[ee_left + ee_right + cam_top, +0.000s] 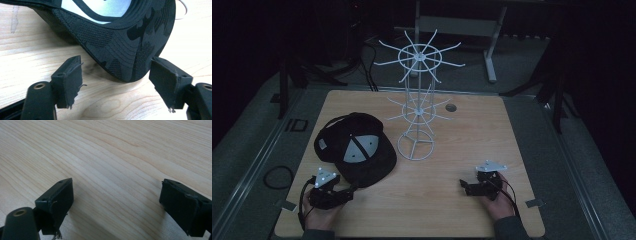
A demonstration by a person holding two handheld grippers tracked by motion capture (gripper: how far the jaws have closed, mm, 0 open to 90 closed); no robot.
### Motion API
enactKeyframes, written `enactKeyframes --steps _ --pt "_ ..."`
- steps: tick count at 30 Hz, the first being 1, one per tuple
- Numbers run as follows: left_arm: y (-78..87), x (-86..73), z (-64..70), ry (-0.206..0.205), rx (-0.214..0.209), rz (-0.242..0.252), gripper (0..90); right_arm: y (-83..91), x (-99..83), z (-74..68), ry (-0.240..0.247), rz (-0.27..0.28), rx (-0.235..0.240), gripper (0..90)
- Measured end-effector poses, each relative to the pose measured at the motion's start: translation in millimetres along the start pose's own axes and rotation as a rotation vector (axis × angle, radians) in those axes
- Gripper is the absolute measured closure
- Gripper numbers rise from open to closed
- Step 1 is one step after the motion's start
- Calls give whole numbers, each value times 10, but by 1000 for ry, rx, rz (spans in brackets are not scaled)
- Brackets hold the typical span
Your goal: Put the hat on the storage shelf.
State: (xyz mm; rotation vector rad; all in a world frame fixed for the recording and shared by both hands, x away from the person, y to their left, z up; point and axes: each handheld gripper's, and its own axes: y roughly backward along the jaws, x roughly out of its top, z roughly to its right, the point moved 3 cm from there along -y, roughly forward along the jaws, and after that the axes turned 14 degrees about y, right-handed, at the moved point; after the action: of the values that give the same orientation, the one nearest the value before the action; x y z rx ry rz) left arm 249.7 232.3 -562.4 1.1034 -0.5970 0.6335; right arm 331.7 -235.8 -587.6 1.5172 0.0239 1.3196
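- The black camouflage cap (354, 150) is lying upside down on the wooden table (447, 150), just to the near-left of the white wire display stand (417, 100); its grey lining is facing up.
- The cap's brim is pointing toward the person's side of the table, away from the stand's round base, which is sitting just beside the cap's crown.
- The left gripper (346, 194) is resting low on the table, on the near side of the cap from the stand, held in the person's left hand (319, 212).
- In the left gripper view, the left gripper (116, 72) is standing wide, jaws spread on either side of the brim's rounded edge (125, 60); whether the pads are touching the brim cannot be told, and nothing is clamped.
- The right gripper (465, 187) is sitting on the table to the near-right of the stand, well apart from the cap, held in the person's right hand (499, 200).
- In the right gripper view, the right gripper (116, 195) is also standing wide, with bare wood grain (112, 157) lying between its jaws and nothing held.
- The stand is standing upright near the table's middle, its hook arms bare.
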Motion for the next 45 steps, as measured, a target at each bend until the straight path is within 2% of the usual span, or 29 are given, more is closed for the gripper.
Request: enactKeyframes --steps 18,29,33,42,45 --pt "-26 -5 -24 13 -15 -14 323 0 0 0 0 0 0 118" --pt "-87 -27 -15 2 -15 -41 334 -2 1 1 1 1 0 118" --pt "-108 -30 -46 19 -24 -49 334 -3 3 1 2 0 0 118" --pt "-125 -38 -20 15 -46 -51 352 -6 6 0 1 0 0 118" --pt "-150 -42 -10 16 -50 -68 364 -6 6 0 1 0 0 119"
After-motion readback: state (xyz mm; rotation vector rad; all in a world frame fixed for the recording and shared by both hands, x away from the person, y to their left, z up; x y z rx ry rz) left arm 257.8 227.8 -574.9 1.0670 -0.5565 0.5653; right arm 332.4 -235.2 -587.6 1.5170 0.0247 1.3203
